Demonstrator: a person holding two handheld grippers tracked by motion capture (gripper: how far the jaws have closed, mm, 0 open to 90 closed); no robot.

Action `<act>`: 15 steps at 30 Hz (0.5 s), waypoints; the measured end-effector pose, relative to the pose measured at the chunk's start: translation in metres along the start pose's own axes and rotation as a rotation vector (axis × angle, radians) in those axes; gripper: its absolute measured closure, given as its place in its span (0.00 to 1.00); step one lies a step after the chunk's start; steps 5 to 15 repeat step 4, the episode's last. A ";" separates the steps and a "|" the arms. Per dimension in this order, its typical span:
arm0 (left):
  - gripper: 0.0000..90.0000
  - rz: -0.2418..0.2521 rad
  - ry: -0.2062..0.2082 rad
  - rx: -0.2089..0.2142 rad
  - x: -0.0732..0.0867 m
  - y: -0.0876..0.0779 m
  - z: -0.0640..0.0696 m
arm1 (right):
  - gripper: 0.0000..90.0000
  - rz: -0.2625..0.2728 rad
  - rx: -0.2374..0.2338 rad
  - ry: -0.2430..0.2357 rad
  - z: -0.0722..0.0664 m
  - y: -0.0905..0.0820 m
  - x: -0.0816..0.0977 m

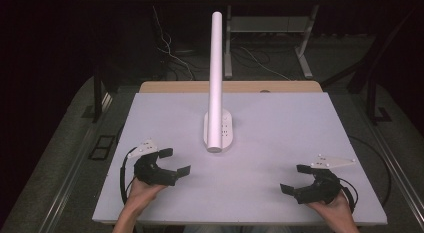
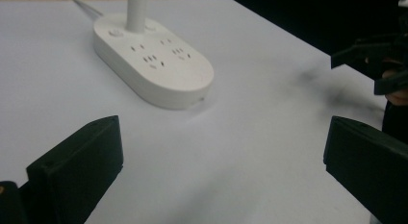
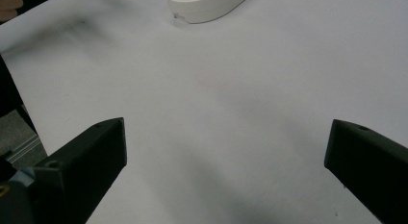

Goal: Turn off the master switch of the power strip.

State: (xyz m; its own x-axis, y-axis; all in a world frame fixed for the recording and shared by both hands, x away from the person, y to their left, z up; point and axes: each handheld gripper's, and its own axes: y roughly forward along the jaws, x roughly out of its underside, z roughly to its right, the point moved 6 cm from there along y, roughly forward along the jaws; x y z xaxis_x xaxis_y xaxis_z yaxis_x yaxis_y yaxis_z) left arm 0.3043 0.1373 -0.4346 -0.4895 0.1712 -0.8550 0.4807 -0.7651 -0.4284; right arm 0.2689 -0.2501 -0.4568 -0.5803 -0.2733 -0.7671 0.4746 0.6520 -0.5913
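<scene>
— High view first: where does the power strip [image 1: 218,130] sit?

— Flat on the bench [image 1: 280,108], about mid-width, with a tall white post [image 1: 216,68] rising from its far end.

— And the left hand-held gripper [image 1: 176,161]?

— Near the strip, on its near left side, apart from it. Spread wide, nothing between the jaws. Aimed at the strip's rounded near end, going by the left gripper view [image 2: 154,65].

— Right hand-held gripper [image 1: 292,178]?

— Well off to the strip's near right. Also fully parted and empty.

— Likeliest trouble from here?

— Probably the post. Tall and thin over a low base, so a knock from a jaw or a sleeve high above the strip could lever the whole thing over.

— Anything at the strip itself?

— Smooth, curved, low sides. Could squirt out of a pinch taken on the rounded end rather than across the straight flanks. Might also just slide on the bare bench if pushed by one jaw before the other arrives.

— Cord?

— Looks to trail from the strip's far end [image 2: 79,3]. Could drag or twist the strip if lifted or pulled toward the near edge.

— Both together?

— Risk of jaws meeting over the strip if closing from both sides at once.
</scene>
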 end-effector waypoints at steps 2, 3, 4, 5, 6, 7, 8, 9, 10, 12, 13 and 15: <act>0.00 -0.009 -0.003 0.001 0.004 0.001 0.001 | 0.01 0.003 0.002 -0.005 -0.001 0.000 0.000; 0.00 -0.018 0.002 0.004 0.006 0.002 0.001 | 0.01 0.005 -0.001 -0.009 -0.001 0.000 0.000; 0.00 -0.019 0.004 0.002 0.007 0.003 0.002 | 0.01 0.005 -0.001 -0.009 -0.001 0.000 0.000; 0.00 -0.019 0.004 0.002 0.007 0.003 0.002 | 0.01 0.005 -0.001 -0.009 -0.001 0.000 0.000; 0.00 -0.019 0.004 0.002 0.007 0.003 0.002 | 0.01 0.005 -0.001 -0.009 -0.001 0.000 0.000; 0.00 -0.019 0.004 0.002 0.007 0.003 0.002 | 0.01 0.005 -0.001 -0.009 -0.001 0.000 0.000; 0.00 -0.019 0.004 0.002 0.007 0.003 0.002 | 0.01 0.005 -0.001 -0.009 -0.001 0.000 0.000; 0.00 -0.019 0.004 0.002 0.007 0.003 0.002 | 0.01 0.005 -0.001 -0.009 -0.001 0.000 0.000; 0.00 -0.019 0.004 0.002 0.007 0.003 0.002 | 0.01 0.005 -0.001 -0.009 -0.001 0.000 0.000; 0.00 -0.019 0.004 0.002 0.007 0.003 0.002 | 0.01 0.005 -0.001 -0.009 -0.001 0.000 0.000; 0.00 -0.019 0.004 0.002 0.007 0.003 0.002 | 0.01 0.005 -0.001 -0.009 -0.001 0.000 0.000; 0.00 -0.019 0.004 0.002 0.007 0.003 0.002 | 0.01 0.005 -0.001 -0.009 -0.001 0.000 0.000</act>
